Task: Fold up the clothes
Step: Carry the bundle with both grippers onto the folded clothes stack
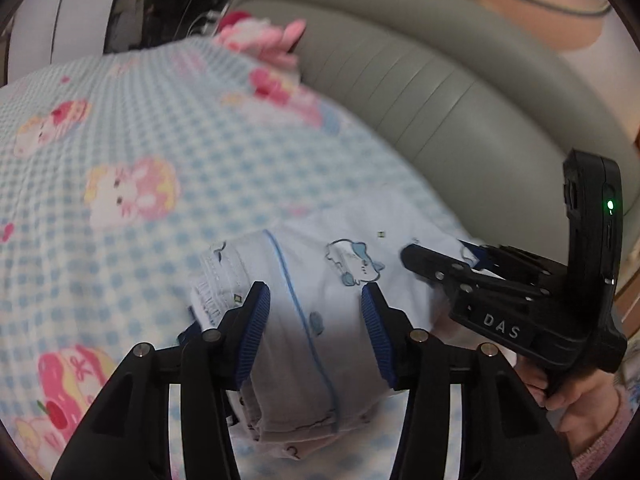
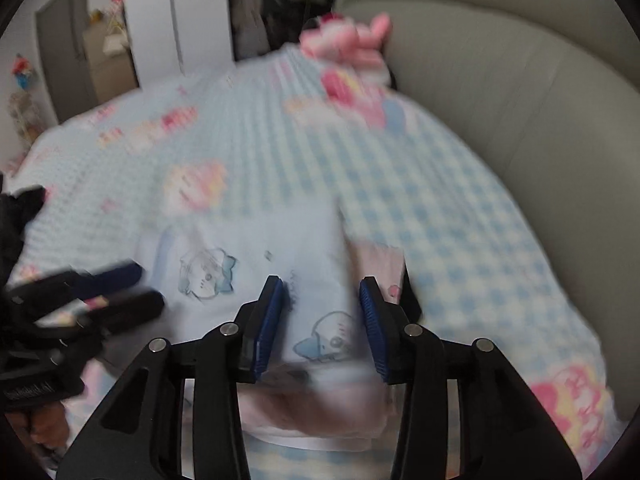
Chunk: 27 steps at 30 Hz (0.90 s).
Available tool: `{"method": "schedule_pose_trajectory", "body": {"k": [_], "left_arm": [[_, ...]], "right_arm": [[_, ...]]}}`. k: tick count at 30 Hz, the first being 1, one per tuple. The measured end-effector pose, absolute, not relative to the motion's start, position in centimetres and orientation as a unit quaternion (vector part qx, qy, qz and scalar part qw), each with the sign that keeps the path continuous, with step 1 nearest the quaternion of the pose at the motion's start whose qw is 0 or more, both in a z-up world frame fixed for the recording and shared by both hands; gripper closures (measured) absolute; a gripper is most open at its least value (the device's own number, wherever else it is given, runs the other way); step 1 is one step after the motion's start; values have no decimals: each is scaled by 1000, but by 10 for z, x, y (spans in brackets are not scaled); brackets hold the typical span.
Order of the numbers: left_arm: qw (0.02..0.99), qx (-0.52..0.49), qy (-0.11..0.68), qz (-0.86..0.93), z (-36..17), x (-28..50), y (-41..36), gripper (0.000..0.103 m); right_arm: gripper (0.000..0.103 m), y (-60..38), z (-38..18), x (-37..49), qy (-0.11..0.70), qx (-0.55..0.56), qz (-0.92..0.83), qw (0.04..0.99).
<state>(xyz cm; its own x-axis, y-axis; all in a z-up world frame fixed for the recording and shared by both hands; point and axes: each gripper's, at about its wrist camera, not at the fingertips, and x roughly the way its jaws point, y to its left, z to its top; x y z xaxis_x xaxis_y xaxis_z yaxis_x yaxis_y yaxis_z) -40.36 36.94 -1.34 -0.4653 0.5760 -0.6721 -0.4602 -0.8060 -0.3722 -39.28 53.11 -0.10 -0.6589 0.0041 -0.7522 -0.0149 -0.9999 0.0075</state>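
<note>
A pale blue garment [image 1: 320, 280] with small cartoon prints and a thin blue line lies folded on the checked bedspread; it also shows in the right wrist view [image 2: 248, 248]. My left gripper [image 1: 316, 300] is open just above the garment, its blue pads [image 1: 256, 328] on either side of the cloth. My right gripper [image 2: 322, 292] is open over the garment's right part, with a pink-white piece [image 2: 384, 268] beside it. The right gripper also shows in the left wrist view [image 1: 440, 264], at the garment's right edge. The left gripper shows blurred at the left of the right wrist view [image 2: 132, 284].
The bedspread [image 1: 140, 160] is blue-and-white checked with pink cartoon figures. A grey padded headboard [image 1: 440, 100] runs along the right. A pink plush toy [image 1: 260, 36] lies at the far end. A white wardrobe [image 2: 176, 12] and a door stand beyond the bed.
</note>
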Motion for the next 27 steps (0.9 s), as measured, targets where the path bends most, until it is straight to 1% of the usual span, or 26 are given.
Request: {"method": "schedule_pose_trajectory", "body": {"k": [2, 4, 7, 9, 11, 14, 17, 18, 20, 21, 22, 23, 24, 27], "left_arm": [[297, -434, -59, 849, -24, -403, 374, 56], [291, -449, -49, 844, -35, -402, 378, 56], [290, -449, -46, 844, -39, -405, 382, 56], [293, -448, -42, 844, -42, -406, 381, 56], [299, -447, -45, 842, -32, -407, 375, 55], [299, -437, -53, 847, -8, -406, 357, 54], [281, -411, -58, 866, 20, -396, 326, 44], [272, -405, -61, 871, 27, -393, 313, 42], [252, -397, -67, 880, 39, -386, 286, 37], [240, -394, -68, 885, 45, -382, 272, 36], [226, -389, -66, 890, 50, -377, 258, 34], [212, -385, -62, 896, 55, -373, 243, 32], [196, -380, -59, 902, 59, -368, 228, 31], [151, -377, -60, 912, 66, -357, 178, 26]], "right_arm": [[60, 540, -20, -386, 26, -420, 907, 6], [59, 543, -27, -380, 32, -418, 908, 9], [59, 547, -33, -377, 38, -414, 909, 16], [56, 551, -34, -378, 48, -415, 908, 14], [52, 552, -33, -380, 55, -415, 908, 10], [52, 543, -11, -376, 54, -394, 918, 3], [51, 519, 22, -364, 57, -378, 924, -9], [50, 510, 32, -360, 59, -374, 926, -14], [47, 491, 53, -352, 61, -366, 928, -25], [45, 478, 59, -349, 57, -364, 929, -31], [39, 462, 63, -346, 50, -362, 930, -40], [29, 446, 68, -343, 44, -360, 931, -48], [25, 430, 72, -340, 38, -357, 931, -56], [20, 380, 81, -334, 22, -354, 931, -81]]}}
